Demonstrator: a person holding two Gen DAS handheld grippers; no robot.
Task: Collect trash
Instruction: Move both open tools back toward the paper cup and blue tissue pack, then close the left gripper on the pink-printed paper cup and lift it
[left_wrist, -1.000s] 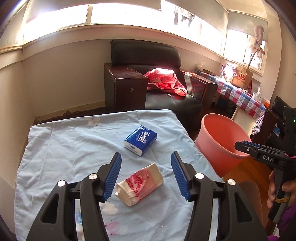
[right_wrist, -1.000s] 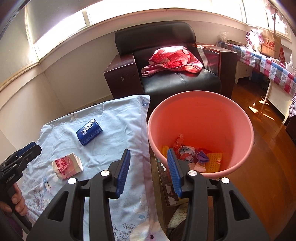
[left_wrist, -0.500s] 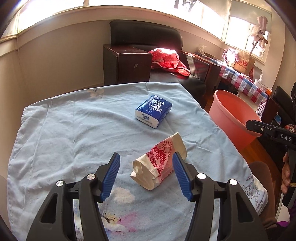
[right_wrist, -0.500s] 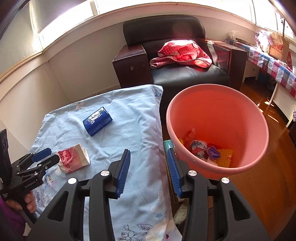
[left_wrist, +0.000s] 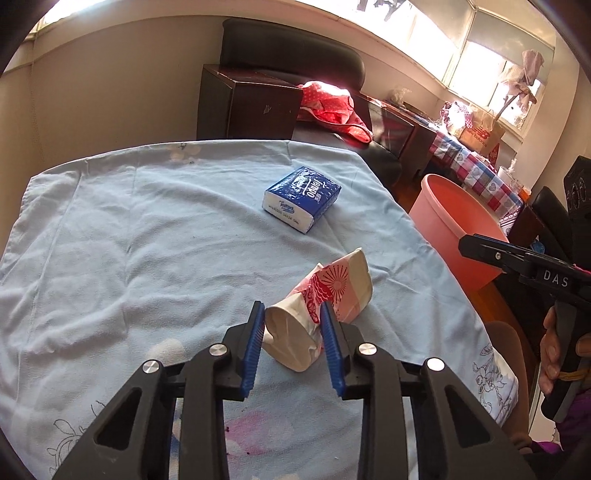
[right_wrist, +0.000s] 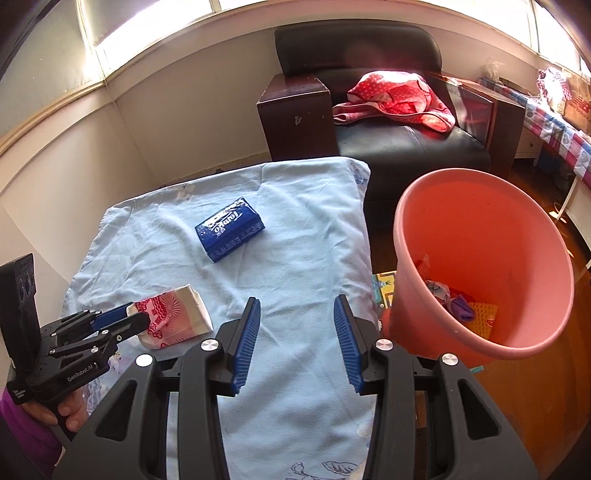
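In the left wrist view, the left tongs (left_wrist: 291, 314) are seen closing around the crushed paper cup (left_wrist: 319, 314), which lies on its side on the cloth-covered counter (left_wrist: 129, 240); both blue pads press its flattened mouth end, apparently so it can be lifted. A blue tissue pack (left_wrist: 302, 198) lies farther back.

In the right wrist view, the right tongs (right_wrist: 297, 334) are held released and empty over the counter (right_wrist: 295, 229) edge, just beside the pink bucket (right_wrist: 480, 258), where other trash is already gathered.

Blue-sheeted table (left_wrist: 110, 240) carries tissue pack (left_wrist: 302, 198) and crushed carton (left_wrist: 325, 295)
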